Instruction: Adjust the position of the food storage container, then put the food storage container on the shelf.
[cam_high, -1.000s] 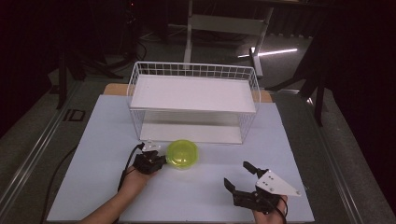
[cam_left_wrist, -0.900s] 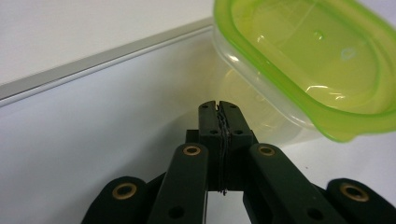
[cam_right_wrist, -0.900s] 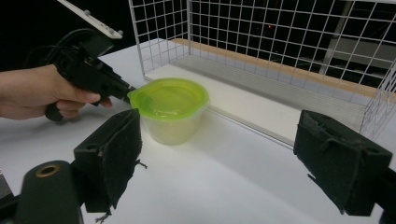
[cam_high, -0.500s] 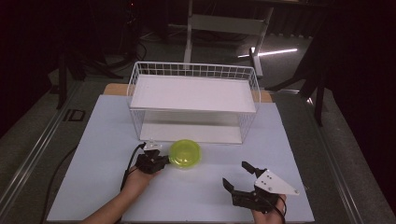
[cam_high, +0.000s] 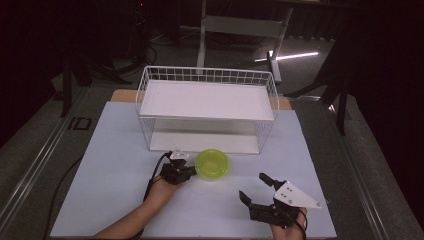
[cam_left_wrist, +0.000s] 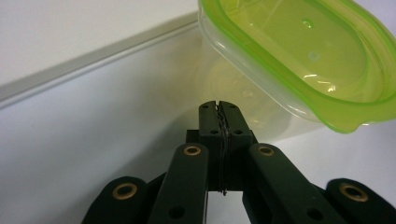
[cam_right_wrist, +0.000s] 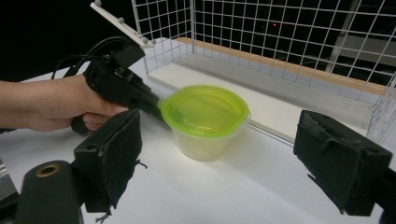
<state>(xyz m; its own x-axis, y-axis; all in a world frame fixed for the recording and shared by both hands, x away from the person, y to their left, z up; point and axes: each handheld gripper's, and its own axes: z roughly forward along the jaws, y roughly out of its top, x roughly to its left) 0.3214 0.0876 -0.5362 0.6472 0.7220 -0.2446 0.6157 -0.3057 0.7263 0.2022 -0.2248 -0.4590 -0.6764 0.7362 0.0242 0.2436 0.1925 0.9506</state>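
Green lidded container (cam_high: 212, 164) sits on the white table (cam_high: 115, 165), just in front of the wire rack (cam_high: 207, 107), near the rack's lower shelf edge. Translucent tub, bright green lid on top, upright.

Left gripper (cam_high: 187, 170) is at the container's left side, jaws pressed fully together with nothing between them. In the left gripper view the closed tips (cam_left_wrist: 219, 112) sit right by the tub wall under the lid rim (cam_left_wrist: 299, 60); touching or just short, cannot tell. From the right gripper view the left gripper (cam_right_wrist: 152, 108) reaches in level from the left, its nose meeting the container (cam_right_wrist: 204, 119) at lid height, held by the person's left hand (cam_right_wrist: 60, 105). Grey three-cornered plate (cam_right_wrist: 122, 23) sticks up on top of it, cable trails back.

Right gripper (cam_high: 255, 190) is nearer the person, to the right and in front of the container, well apart from it. Jaws wide, nothing held. In the right gripper view the two black pads (cam_right_wrist: 119, 154) stand far apart at either side, with the container in the gap farther off, not between the pads themselves. Right hand (cam_high: 287, 227) at the bottom edge of the high view.

Rack has two white shelves, nothing on either, wire mesh walls. Dark floor around the table
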